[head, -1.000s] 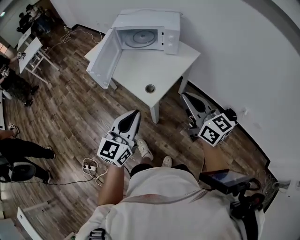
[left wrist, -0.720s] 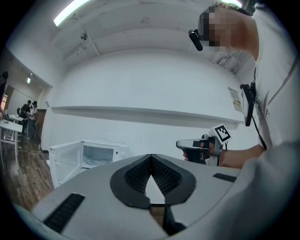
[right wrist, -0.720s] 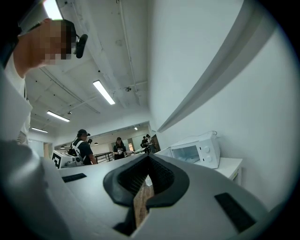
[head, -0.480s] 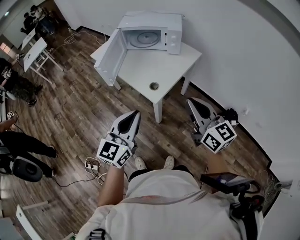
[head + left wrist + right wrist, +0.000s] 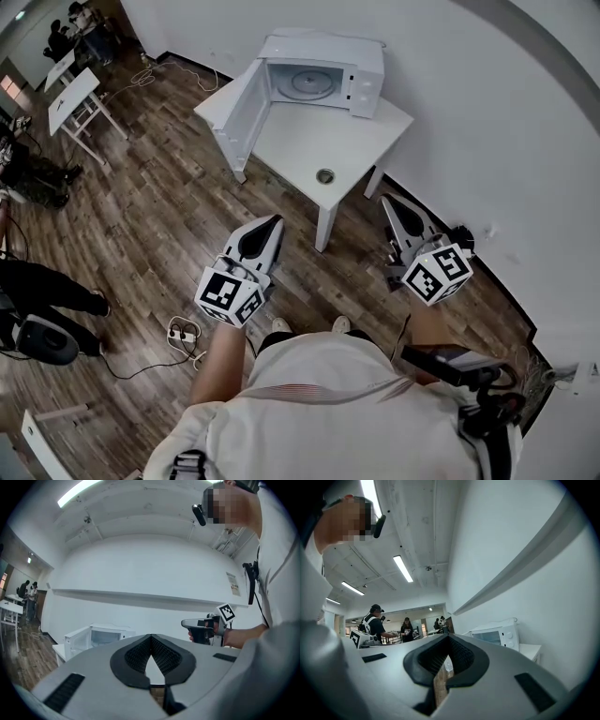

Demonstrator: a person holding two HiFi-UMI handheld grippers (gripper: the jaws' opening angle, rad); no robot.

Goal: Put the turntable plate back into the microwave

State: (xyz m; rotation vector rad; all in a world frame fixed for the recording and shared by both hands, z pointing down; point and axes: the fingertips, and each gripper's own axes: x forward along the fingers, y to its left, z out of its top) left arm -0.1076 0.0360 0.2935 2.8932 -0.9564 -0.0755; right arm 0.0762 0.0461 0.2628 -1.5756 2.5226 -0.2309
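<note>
Left gripper, head view: I hold my left gripper (image 5: 272, 223) level above the wooden floor (image 5: 141, 206), short of the table. Its jaws are drawn together to a point, with nothing in them.
Right gripper, head view: my right gripper (image 5: 387, 202) hangs near one of the table's legs, close to the white wall. Its jaws are drawn together too.
Microwave, head view: the white microwave (image 5: 323, 66) stands at the far end of the white table (image 5: 309, 141), against the wall. Its door (image 5: 246, 112) is swung wide open to the left.
Turntable plate, head view: the turntable plate (image 5: 309, 82) lies flat inside the microwave's cavity, well apart from both my grippers.
Table top, head view: a small round object (image 5: 325, 175) rests near the table's front edge. I cannot tell what it is.
Left gripper view: my jaw tips meet and nothing sits between them. The open microwave (image 5: 101, 637) shows low at the left, and my right gripper shows at the right.
Right gripper view: my jaw tips touch and grip nothing. The microwave (image 5: 494, 637) stands ahead at the right on its table, and people (image 5: 377, 625) stand far back in the room at the left.
</note>
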